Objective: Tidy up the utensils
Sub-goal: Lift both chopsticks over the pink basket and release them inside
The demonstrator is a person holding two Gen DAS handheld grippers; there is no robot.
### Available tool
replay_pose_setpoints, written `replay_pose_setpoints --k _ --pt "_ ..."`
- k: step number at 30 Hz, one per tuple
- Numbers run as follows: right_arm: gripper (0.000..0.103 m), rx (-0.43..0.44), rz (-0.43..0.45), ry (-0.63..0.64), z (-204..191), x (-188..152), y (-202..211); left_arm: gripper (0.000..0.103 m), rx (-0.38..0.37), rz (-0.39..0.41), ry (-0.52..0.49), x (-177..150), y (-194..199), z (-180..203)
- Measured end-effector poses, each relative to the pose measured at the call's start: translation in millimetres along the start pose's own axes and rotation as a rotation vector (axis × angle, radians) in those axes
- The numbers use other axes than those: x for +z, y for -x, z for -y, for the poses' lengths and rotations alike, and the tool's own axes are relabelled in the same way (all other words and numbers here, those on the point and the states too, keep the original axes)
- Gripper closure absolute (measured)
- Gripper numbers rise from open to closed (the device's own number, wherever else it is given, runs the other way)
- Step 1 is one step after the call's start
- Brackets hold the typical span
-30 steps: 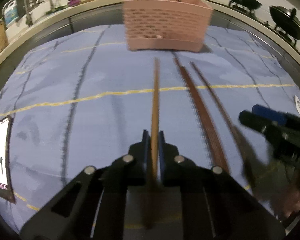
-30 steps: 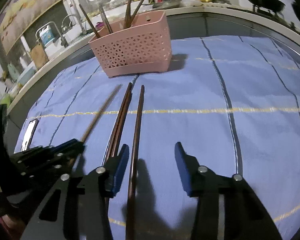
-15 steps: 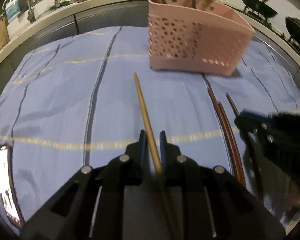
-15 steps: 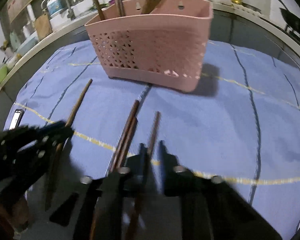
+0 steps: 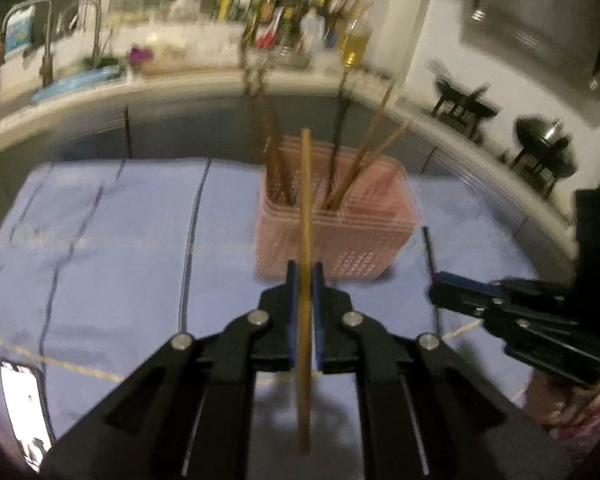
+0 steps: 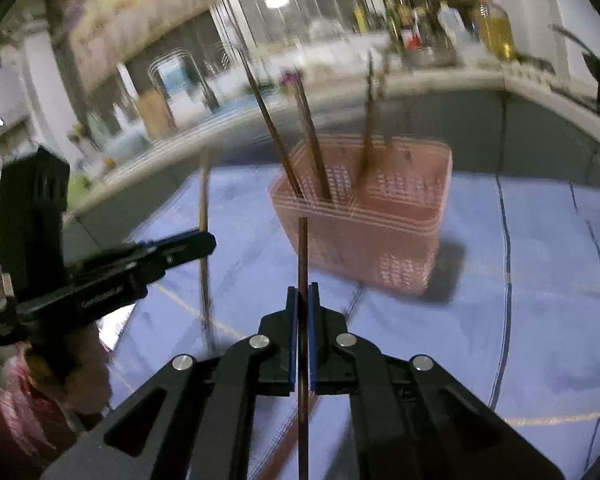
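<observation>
Left wrist view: my left gripper [image 5: 303, 276] is clamped fully on a light chopstick [image 5: 305, 200], which stands between the blue pads and points up toward the basket [image 5: 336, 236]. A second ago this chopstick lay flat on the cloth [image 5: 120, 248] with the pads around it; now it is lifted clear, its tip showing against the basket's near wall. The basket holds several sticks already. The right gripper [image 5: 452, 286] appears at the right edge, carrying a thin dark stick [image 5: 429, 252].

Right wrist view: my right gripper [image 6: 302, 292] is closed tight on a dark chopstick [image 6: 302, 248]. A second ago its jaws stood wide over the sticks on the cloth; now the stick is pinched and raised, aimed at the basket [image 6: 380, 216] (motion blur prevents a finer reading). The left gripper [image 6: 198, 242] shows at left with its chopstick [image 6: 204, 208] upright.

I judge both pickups complete; the next step is insertion into the basket. At least one more stick remains on the cloth below.
</observation>
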State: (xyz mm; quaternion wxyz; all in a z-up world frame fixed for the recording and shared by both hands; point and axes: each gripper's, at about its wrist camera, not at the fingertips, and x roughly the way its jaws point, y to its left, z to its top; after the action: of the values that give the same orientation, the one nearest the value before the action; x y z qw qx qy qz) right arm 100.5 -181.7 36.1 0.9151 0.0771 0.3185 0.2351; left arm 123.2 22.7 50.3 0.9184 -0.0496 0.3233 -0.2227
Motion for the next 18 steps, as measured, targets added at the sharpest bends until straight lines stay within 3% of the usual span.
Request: replay_pose_setpoints --k 6,10,14,16,18 --pt "0.099 0.068 0.150 -0.044 -3.5 63.8 32.3 0.098 -0.070 0.169 -0.020 63.5 49.6 21.7" --pt "0.099 0.040 0.254 -0.045 -8.9 111.9 35.4 0.098 -0.057 0.254 -0.026 110.2 56.7 25.1" --pt "0.099 -0.062 0.408 -0.027 -11.0 145.2 27.6 0.098 0.004 0.331 -0.050 144.1 45.9 36.6" --pt "0.099 -0.133 0.502 -0.015 -8.2 151.8 18.1 0.098 0.042 0.341 -0.059 151.5 30.0 36.9" --pt "0.099 -0.170 0.537 -0.026 -0.8 153.1 7.1 0.098 0.080 0.331 -0.065 153.2 9.4 35.5"
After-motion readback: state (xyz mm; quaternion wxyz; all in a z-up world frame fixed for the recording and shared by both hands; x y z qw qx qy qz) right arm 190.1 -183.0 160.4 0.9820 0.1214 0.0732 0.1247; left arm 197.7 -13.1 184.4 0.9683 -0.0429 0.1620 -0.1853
